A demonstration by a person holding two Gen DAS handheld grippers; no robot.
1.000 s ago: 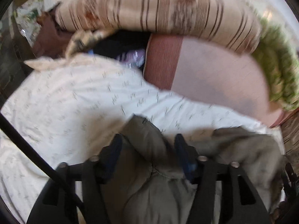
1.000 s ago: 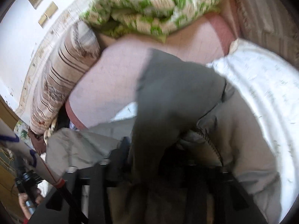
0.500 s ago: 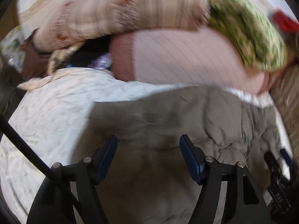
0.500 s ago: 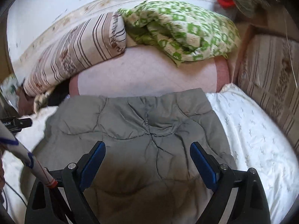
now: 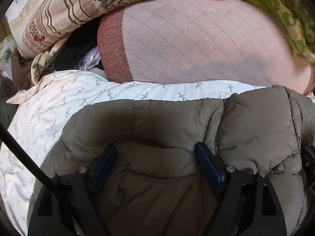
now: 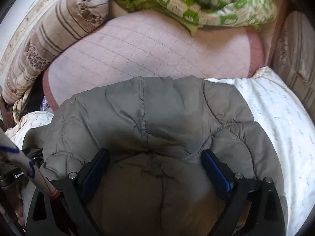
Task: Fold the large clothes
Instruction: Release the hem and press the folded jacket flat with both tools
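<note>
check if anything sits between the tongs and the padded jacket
Nothing visible does. The left tongs and right tongs both stand open right over the jacket, which lies on the white sheet, with its padding bulging between their fingers.

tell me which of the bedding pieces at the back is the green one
The crumpled green-and-white checked quilt, bunched at the far right; the cushion left of it is beige with brown stripes.

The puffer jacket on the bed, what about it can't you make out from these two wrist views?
- Puffer jacket, left wrist view: its near part runs under the left tool and off the bottom edge.
- Right wrist view: the right tool and its shadow cover the near fold, so sleeves and zipper can't be told.
- Left wrist view: the green quilt is blurred and cut by the frame edge.
</note>
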